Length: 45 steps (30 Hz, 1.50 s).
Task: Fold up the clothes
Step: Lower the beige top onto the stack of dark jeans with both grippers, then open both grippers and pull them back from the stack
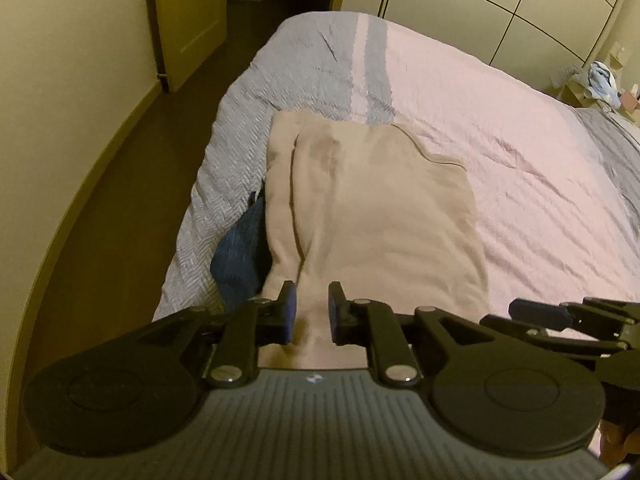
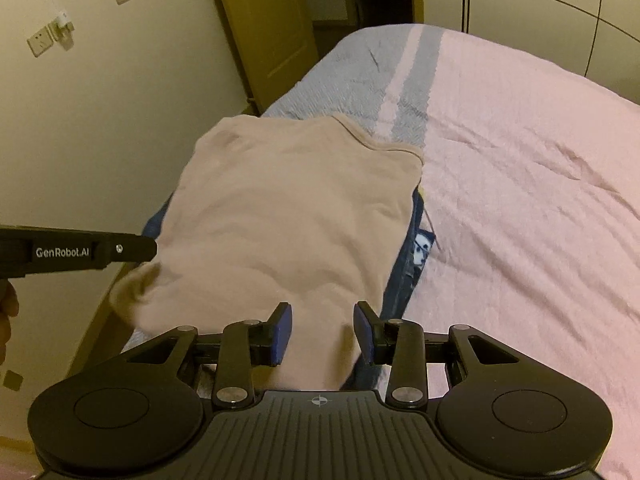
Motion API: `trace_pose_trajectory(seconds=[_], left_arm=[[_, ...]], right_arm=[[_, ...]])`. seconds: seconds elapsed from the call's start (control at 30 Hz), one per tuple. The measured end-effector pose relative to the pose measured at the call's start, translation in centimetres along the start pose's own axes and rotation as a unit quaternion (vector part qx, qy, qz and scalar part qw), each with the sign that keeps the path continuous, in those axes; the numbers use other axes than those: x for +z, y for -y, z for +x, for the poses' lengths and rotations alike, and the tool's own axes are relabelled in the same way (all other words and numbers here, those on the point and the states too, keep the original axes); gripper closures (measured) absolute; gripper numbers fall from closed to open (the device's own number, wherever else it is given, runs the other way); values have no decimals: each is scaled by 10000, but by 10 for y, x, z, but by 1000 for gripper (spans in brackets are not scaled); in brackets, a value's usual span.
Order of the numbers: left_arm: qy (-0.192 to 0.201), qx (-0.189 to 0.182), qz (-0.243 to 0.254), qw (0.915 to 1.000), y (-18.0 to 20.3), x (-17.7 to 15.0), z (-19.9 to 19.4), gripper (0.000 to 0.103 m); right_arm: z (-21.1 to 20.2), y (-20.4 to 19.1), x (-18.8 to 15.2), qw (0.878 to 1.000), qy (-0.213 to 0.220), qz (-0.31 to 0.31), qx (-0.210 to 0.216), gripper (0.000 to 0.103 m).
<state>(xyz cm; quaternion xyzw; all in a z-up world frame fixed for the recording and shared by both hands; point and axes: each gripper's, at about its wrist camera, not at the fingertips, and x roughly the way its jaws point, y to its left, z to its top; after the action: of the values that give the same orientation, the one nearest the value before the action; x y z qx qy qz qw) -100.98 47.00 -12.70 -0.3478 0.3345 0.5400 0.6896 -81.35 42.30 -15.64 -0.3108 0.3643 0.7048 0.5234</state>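
Beige shirt (image 1: 372,208): folded, lying near the bed's (image 1: 540,168) left edge, on top of a dark blue garment (image 1: 240,252) that shows at its sides.
Left gripper (image 1: 311,312): jaws parted, pads clear of the cloth beneath.
Right gripper (image 2: 322,332): jaws apart, over the shirt's near hem, gripping nothing.
Bedspread: pink, with grey bands.

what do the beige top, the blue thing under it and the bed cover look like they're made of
Beige folded top: soft matte knit, probably cotton jersey; it drapes limply, with a stitched neckline.
Dark blue garment: mottled weave, possibly denim; mostly hidden.
Pink and grey bed cover: matte textured fabric, with a herringbone pattern on the grey part and fine wrinkles.
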Motion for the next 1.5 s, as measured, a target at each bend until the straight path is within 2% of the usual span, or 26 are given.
trace_pose_trajectory(seconds=[0.17,0.23,0.4,0.53,0.73,0.9,0.97,1.13,1.3,1.5], left_arm=[[129,129,0,9998,18,-16,-32,75],[199,220,61,9995,27,-23,-44,72],[328,479,129,9982,41,-38,-71,63],[398,677,163,9968,51,-49,-86,60],[462,817,185,9954,63,-63,-96,56],[420,911,177,9948,71,-75,-96,53],[433,965,162,9943,74,-78,-97,47],[556,1350,210,9891,86,-87,-100,43],[452,1257,-140,9909,99,-90,-99,43],[522,1632,-666,9830,147,-104,-103,43]], right_arm=[[-21,-1,-12,10000,-21,56,72,60],[-33,-5,-18,9999,98,-14,34,53],[-63,-10,-31,9992,374,-151,-26,45],[-84,-11,-42,9984,534,-165,-46,40],[-106,-9,-57,9971,747,-109,-125,38],[-114,-6,-68,9974,695,31,-196,37],[-117,-2,-71,9975,680,109,-130,37],[-121,9,-74,9981,577,197,-93,37],[-123,26,-76,9988,493,-29,28,37],[-129,67,-76,9974,339,-587,245,37]])
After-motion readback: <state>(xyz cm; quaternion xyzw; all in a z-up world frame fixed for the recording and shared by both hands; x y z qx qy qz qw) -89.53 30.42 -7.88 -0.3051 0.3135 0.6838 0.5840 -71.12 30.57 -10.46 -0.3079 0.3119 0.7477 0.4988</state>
